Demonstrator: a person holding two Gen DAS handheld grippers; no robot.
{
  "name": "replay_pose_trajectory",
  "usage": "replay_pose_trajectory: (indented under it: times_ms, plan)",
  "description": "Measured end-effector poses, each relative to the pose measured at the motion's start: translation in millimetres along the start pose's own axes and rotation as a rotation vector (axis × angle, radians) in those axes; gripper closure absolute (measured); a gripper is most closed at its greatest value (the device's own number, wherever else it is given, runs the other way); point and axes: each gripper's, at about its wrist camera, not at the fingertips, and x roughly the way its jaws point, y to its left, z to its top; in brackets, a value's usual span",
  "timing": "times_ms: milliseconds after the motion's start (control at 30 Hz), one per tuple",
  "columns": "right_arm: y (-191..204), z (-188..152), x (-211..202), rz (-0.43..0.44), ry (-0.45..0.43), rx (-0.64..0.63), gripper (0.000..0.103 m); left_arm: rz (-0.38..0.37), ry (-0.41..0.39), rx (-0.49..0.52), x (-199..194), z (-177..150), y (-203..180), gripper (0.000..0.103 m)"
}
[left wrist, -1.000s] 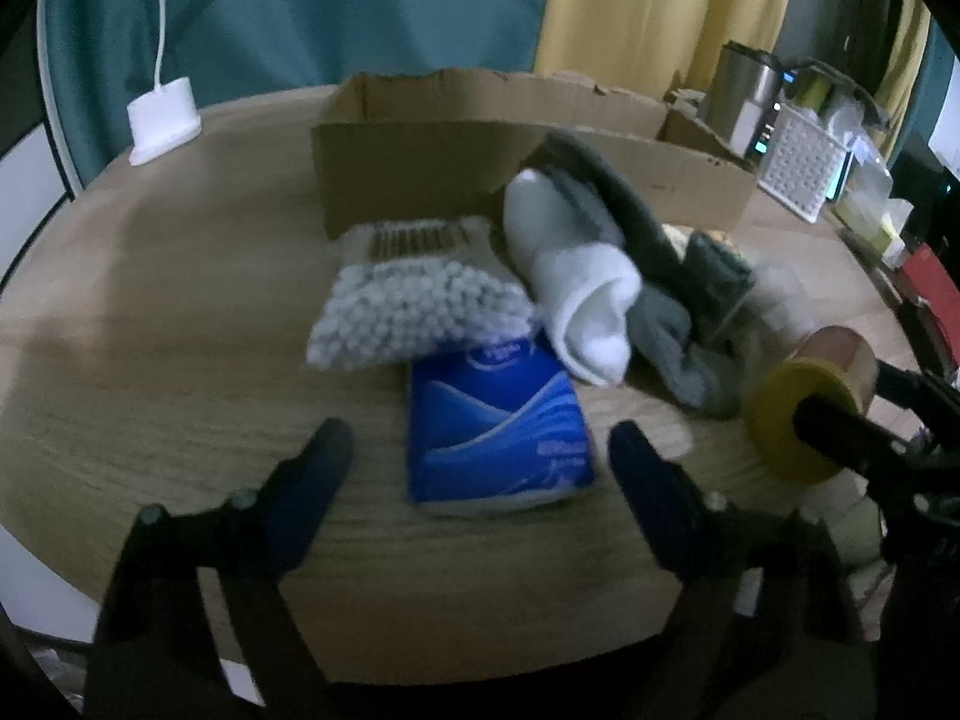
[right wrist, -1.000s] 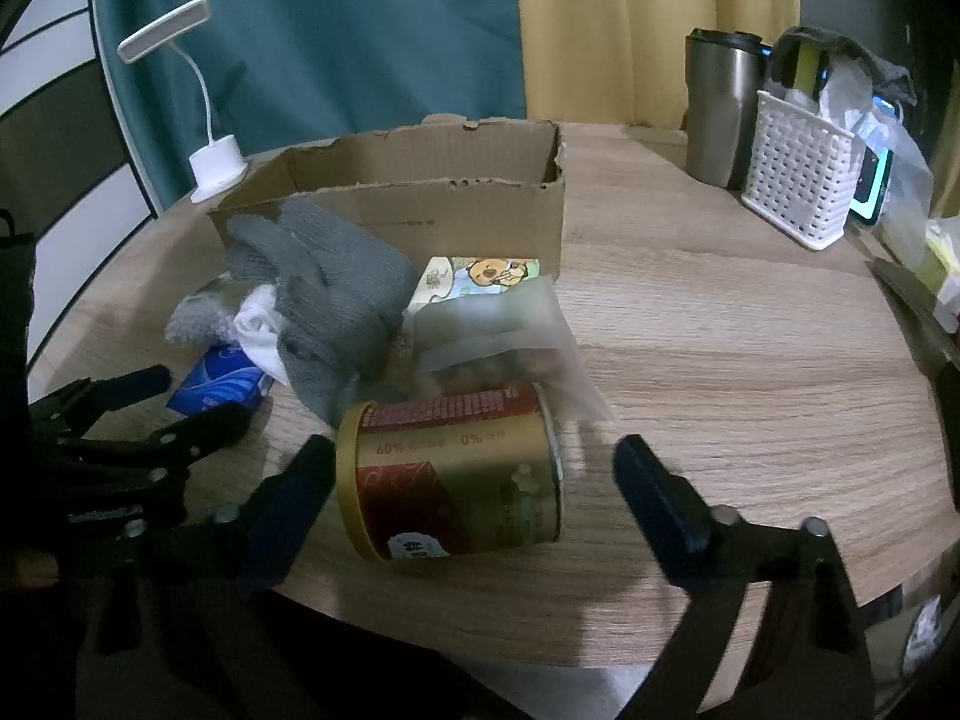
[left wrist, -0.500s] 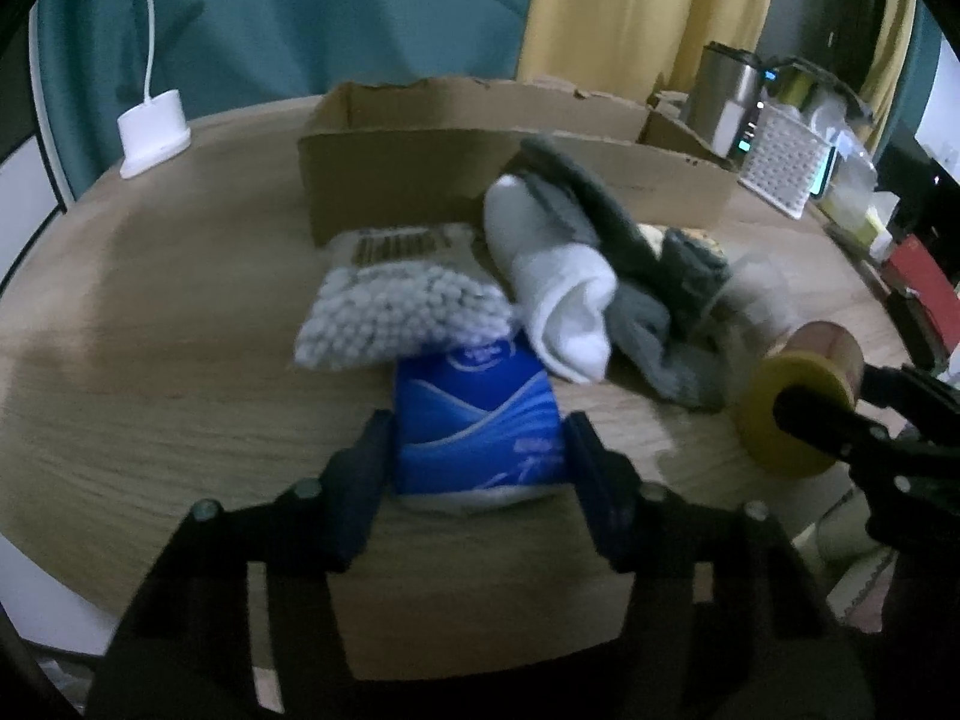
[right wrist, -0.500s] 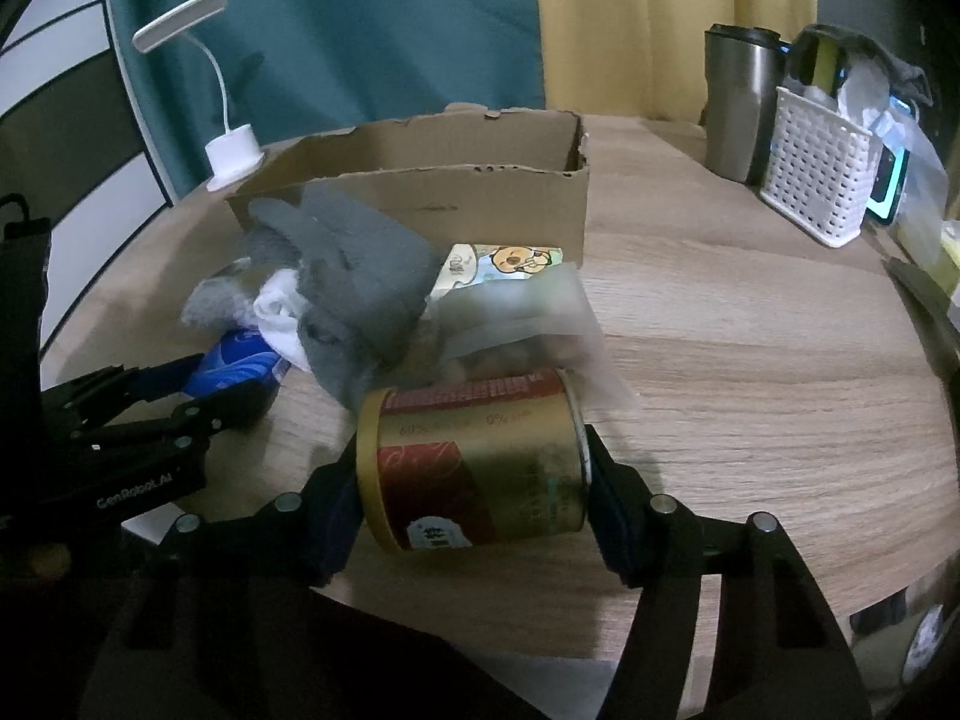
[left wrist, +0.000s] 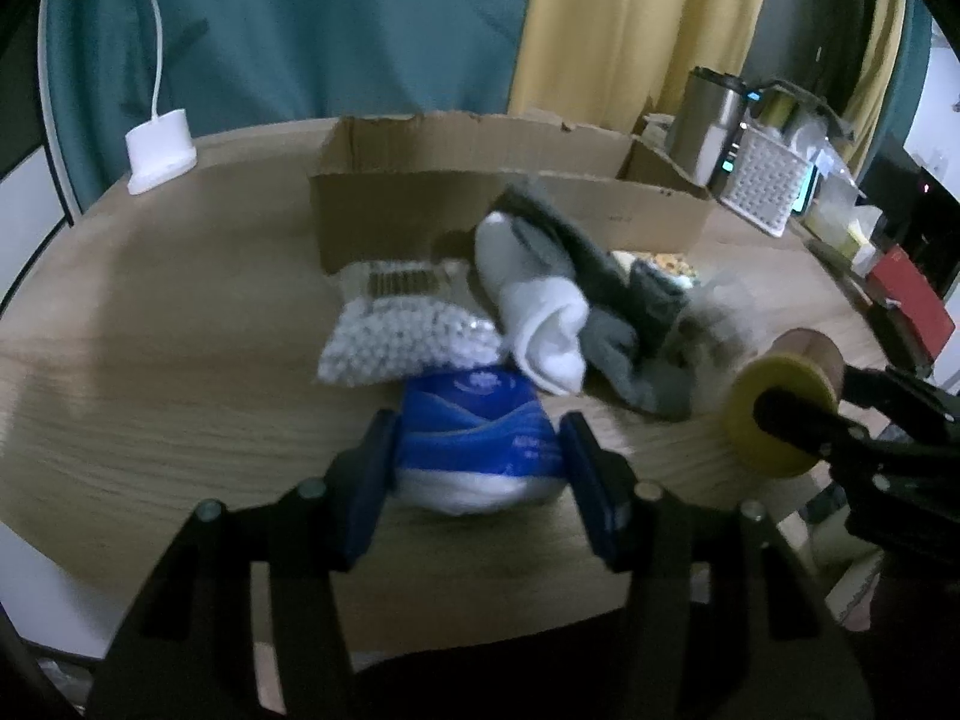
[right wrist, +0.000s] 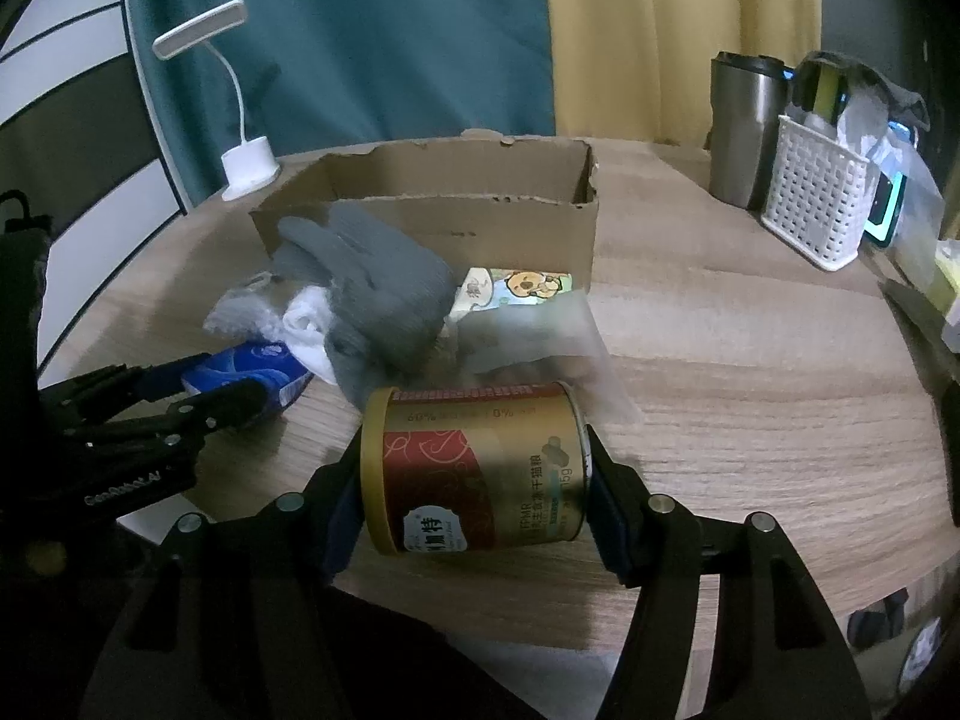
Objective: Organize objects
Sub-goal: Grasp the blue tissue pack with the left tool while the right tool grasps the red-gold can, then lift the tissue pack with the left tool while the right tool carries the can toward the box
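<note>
Place: a lived-in room of a home, dimly lit.
Table: a round wooden table [right wrist: 750,372] with household clutter.
Backdrop: teal curtain [right wrist: 360,42] and yellow curtain [right wrist: 678,30] hanging behind the table.
Lamp: a small white desk lamp [right wrist: 240,162] at the far edge.
Everyday items: a steel travel mug [right wrist: 741,126], a white perforated basket [right wrist: 816,213], a torn cardboard box [right wrist: 456,222], grey gloves [right wrist: 372,294].

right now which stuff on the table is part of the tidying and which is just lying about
Part of the job:
- blue tissue pack, in the left hand-held gripper
- gold can, in the right hand-held gripper
- cotton swabs bag
- socks
- cardboard box

Lying about:
- desk lamp
- steel tumbler
- white basket
</note>
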Motion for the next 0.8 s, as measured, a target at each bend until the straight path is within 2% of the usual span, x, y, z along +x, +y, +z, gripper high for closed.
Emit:
replay_pose_trajectory:
  times_ms: [333,567,667,800]
  plan:
    - [4,2,-15,-0.003,-0.029,-0.011,0.037,-0.015,-0.026,0.016,-16,2,-4,0.048]
    - [5,2,-20,-0.004,-0.040,-0.013,0.037,-0.017,0.038,0.024,-1,-5,-6,0.047]
    - [4,2,-20,-0.004,-0.039,-0.010,0.037,-0.011,0.110,0.061,15,-9,-10,0.046]
    - [3,2,-18,0.000,-0.035,-0.005,0.037,-0.007,0.115,0.056,18,-8,-10,0.043]
